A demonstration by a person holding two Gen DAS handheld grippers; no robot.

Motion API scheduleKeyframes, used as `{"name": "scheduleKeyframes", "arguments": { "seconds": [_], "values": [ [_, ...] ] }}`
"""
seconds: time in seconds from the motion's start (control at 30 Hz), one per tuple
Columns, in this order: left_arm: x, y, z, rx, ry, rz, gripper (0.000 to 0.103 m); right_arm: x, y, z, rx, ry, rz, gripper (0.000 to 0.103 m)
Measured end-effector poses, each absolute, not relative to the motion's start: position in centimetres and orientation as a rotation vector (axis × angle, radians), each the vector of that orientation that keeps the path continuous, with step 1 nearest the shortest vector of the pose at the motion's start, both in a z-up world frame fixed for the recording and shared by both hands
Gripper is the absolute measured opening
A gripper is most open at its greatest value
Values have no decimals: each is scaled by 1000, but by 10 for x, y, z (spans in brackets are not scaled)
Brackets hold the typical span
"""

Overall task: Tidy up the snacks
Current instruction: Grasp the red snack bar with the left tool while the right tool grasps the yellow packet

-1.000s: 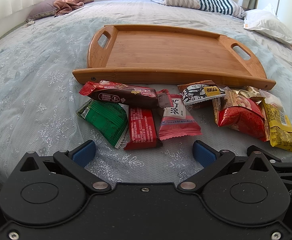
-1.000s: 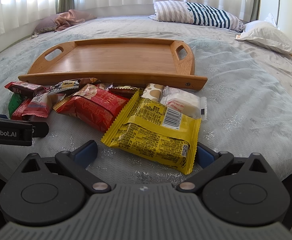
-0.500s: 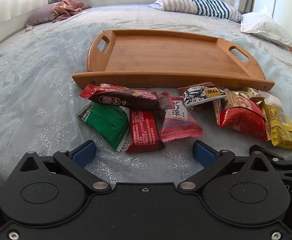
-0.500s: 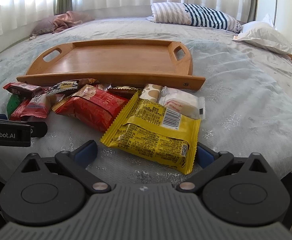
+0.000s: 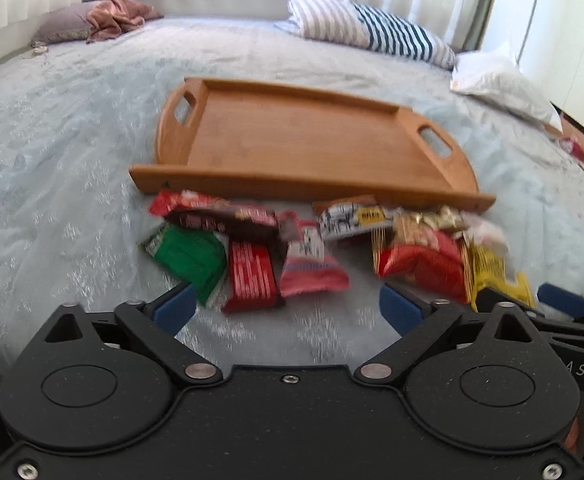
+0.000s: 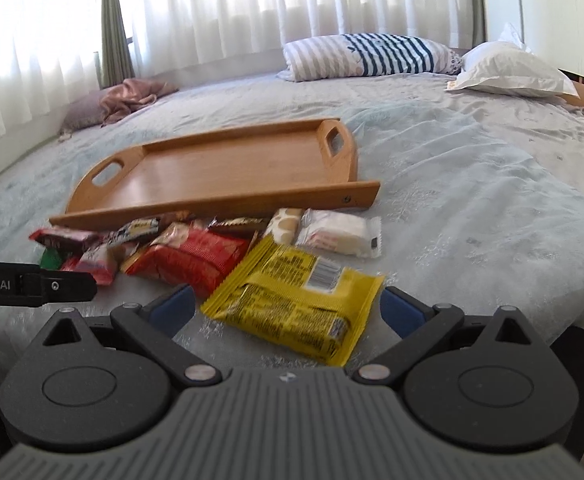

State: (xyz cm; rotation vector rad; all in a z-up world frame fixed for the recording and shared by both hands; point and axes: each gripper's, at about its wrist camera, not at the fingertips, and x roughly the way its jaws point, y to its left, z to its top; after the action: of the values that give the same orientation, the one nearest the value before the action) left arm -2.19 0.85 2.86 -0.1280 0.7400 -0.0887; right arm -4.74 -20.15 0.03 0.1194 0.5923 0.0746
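A wide bed (image 6: 472, 208) fills the room, spread with a pale blue-grey coverlet (image 5: 60, 152) patterned with small silvery sprigs and lightly rumpled; at its far edge lies a striped pillow (image 6: 368, 56), grey bands at one end and dark teal bands at the other; beside it sits a white pillow (image 6: 508, 72); in the far left corner a mauve cushion (image 5: 58, 30) carries a crumpled pink cloth (image 5: 120, 14); behind the bed sheer white curtains (image 6: 220, 12) hang full across the window, glowing with strong daylight; a narrow olive-green drape (image 6: 114, 28) parts them; a pale wall (image 6: 552, 4) closes the right side.
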Motion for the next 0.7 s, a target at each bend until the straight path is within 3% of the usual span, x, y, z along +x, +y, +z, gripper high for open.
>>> {"name": "scheduleKeyframes", "arguments": {
  "seconds": [0.03,0.13,0.2,0.3,0.37,0.5,0.7],
  "values": [
    [-22,8,30,-124,731,-77,91,-46,-202,0,117,593,71,103],
    [-20,8,31,-110,725,-50,68,-41,-202,-3,100,597,47,103],
    [-18,10,32,-122,729,-47,44,-39,-202,-3,99,593,43,103],
    [-16,13,31,-134,737,-39,32,-36,-201,-2,106,589,46,101],
    [-16,15,32,-131,730,-24,27,-34,-199,-2,107,593,40,97],
    [-14,17,30,-106,719,6,27,-32,-197,-2,93,590,17,84],
    [-1,16,22,-101,730,5,26,-27,-192,-3,73,590,25,89]
  ]
}}
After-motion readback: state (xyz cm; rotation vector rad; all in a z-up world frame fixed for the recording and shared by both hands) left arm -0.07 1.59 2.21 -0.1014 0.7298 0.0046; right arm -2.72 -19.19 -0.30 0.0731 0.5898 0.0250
